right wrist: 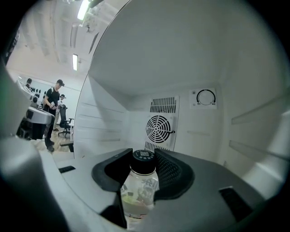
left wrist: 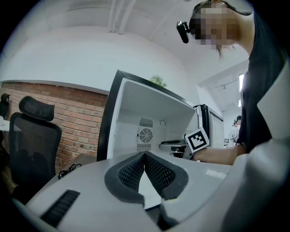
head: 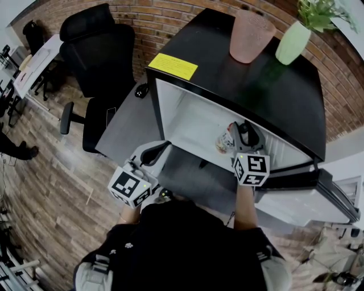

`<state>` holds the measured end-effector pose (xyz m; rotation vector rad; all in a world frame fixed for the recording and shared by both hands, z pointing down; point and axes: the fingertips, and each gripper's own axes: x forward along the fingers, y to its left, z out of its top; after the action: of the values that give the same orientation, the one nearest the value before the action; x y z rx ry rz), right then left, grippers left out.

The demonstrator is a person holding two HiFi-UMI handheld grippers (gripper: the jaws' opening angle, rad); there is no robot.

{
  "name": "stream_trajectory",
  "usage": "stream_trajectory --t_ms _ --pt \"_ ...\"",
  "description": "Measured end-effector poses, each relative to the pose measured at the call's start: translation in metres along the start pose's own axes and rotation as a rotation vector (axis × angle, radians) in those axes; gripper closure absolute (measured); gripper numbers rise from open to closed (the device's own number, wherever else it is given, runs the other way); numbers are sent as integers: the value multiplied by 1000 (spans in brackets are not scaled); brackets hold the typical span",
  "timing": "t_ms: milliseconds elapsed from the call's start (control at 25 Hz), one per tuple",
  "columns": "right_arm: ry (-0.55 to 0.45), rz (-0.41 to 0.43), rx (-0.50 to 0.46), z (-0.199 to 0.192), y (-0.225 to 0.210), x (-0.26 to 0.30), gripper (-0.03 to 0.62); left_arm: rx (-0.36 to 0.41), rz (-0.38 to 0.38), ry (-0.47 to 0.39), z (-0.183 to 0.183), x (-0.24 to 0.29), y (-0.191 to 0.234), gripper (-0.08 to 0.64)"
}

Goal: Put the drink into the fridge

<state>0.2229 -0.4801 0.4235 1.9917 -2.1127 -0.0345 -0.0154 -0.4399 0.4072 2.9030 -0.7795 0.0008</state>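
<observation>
Drink bottle (right wrist: 138,192), one only, black-capped, is clamped upright between the right gripper's (right wrist: 144,159) jaws inside the open fridge (right wrist: 113,122) cavity, evidently kept upright for setting down. Left gripper (left wrist: 144,156) hangs outside the fridge front, jaws together, empty. Two grippers, one fridge.

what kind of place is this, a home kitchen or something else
Probably an office or lab workspace, not a kitchen: a black swivel office chair and a white desk stand by a brick wall, with a mini fridge beside them.
</observation>
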Motion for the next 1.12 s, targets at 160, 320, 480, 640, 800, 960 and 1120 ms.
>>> stream_trajectory --t_ms 160,320,480,640,800,960,1120 --pt "5 3 2 0 0 0 445 -3 -6 0 -1 -1 -1 557" --pt "6 1 -4 -1 -1 1 445 -6 -12 0 -2 -1 -1 557" --pt "10 1 -5 -1 0 2 414 -6 -16 2 -2 -2 -1 557" --pt "-9 -14 17 4 -2 -2 388 -4 -21 3 -2 -4 -2 557" --pt "-50 -22 30 15 0 -13 377 -2 -33 3 -2 -3 -3 557" --pt "-92 -34 7 25 2 -31 383 0 -63 3 -1 3 -8 557" --pt "-127 -60 -23 32 5 -54 423 2 -95 5 -2 11 -14 557"
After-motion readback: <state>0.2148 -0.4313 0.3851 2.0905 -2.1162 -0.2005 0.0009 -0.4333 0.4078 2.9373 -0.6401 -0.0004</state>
